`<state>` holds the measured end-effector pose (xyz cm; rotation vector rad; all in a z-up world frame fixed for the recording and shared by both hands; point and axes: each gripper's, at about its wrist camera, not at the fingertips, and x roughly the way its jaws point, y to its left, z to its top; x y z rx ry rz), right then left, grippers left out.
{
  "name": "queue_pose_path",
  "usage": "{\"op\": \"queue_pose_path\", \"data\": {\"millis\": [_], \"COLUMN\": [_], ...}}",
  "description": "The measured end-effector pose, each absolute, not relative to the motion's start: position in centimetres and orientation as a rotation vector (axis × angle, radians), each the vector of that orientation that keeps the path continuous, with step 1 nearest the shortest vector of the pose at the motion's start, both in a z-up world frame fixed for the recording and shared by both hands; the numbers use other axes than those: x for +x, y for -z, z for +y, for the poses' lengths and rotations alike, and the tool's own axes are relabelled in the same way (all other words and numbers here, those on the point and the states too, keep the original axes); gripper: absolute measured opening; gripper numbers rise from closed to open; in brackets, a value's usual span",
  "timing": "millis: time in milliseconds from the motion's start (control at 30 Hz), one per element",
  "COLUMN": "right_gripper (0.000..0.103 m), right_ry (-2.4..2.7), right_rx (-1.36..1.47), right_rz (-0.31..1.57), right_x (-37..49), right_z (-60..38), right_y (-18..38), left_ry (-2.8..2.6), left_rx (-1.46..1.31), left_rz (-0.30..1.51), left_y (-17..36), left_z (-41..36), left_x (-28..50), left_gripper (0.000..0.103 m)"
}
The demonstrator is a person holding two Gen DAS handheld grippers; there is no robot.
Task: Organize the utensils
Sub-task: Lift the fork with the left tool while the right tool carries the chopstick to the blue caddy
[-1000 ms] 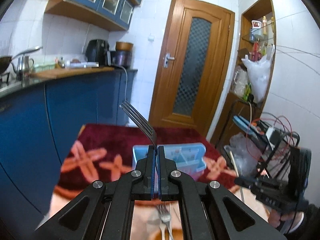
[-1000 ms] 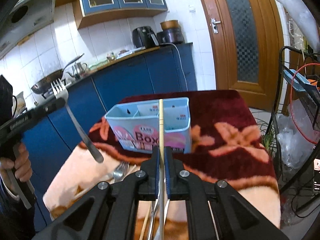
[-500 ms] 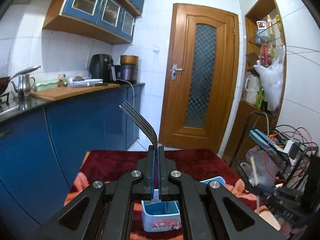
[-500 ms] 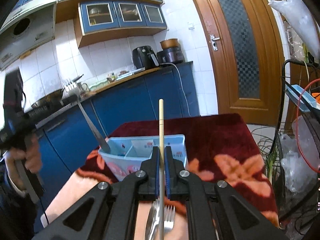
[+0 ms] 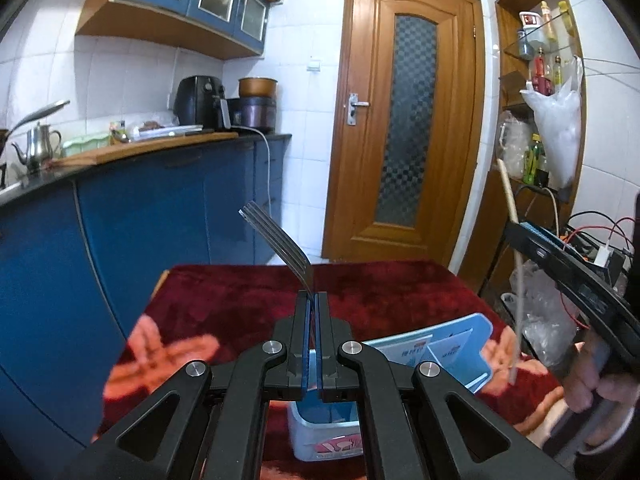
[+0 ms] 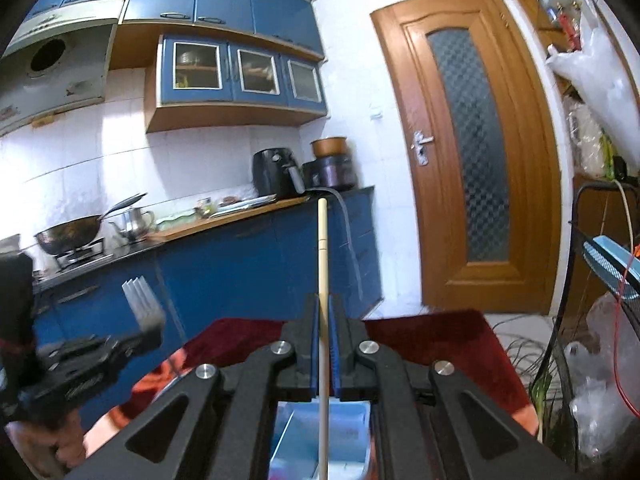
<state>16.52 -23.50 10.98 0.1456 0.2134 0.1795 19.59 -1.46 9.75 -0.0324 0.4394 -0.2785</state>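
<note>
My left gripper (image 5: 314, 298) is shut on the handle of a metal fork (image 5: 280, 242), whose tines slant up and to the left. A light blue divided utensil box (image 5: 444, 350) stands right beneath it on the red cloth. My right gripper (image 6: 323, 305) is shut on a pale wooden chopstick (image 6: 322, 256) that stands upright, its lower end over the box (image 6: 320, 436). In the left wrist view the right gripper (image 5: 568, 276) and its chopstick (image 5: 510, 224) hang at the right. In the right wrist view the left gripper (image 6: 96, 356) and fork tines (image 6: 140, 300) are at the left.
A table with a dark red, orange-flowered cloth (image 5: 240, 300) holds the box. Blue kitchen cabinets (image 5: 140, 220) run along the left, and a wooden door (image 5: 408, 128) stands behind. A wire rack with cables and bags (image 6: 600, 320) stands at the right. A person's hand (image 5: 592, 380) holds the right gripper.
Both grippers have moved in over the box, which now sits low under the fingers. The right view has tilted upward. The loose utensils on the cloth have dropped out of sight.
</note>
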Motion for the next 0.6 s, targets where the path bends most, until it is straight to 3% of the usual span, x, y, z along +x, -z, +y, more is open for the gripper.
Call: {"op": "queue_pose_path", "data": {"millis": [433, 600], "right_gripper": [0.007, 0.007], "right_ry": [-0.2, -0.206], "right_rx": [0.105, 0.071], "right_rz": [0.307, 0.36], "right_x": [18.8, 18.5], "right_z": [-22.3, -21.8], "right_y": [-7.3, -6.8], "left_ry": [0.325, 0.316], "left_rx": [-0.041, -0.031], "left_rz": [0.52, 0.508], "left_y": [-7.4, -7.8], "left_z": [-2.0, -2.3], "left_x": [20.7, 19.6], "left_gripper": [0.002, 0.015]}}
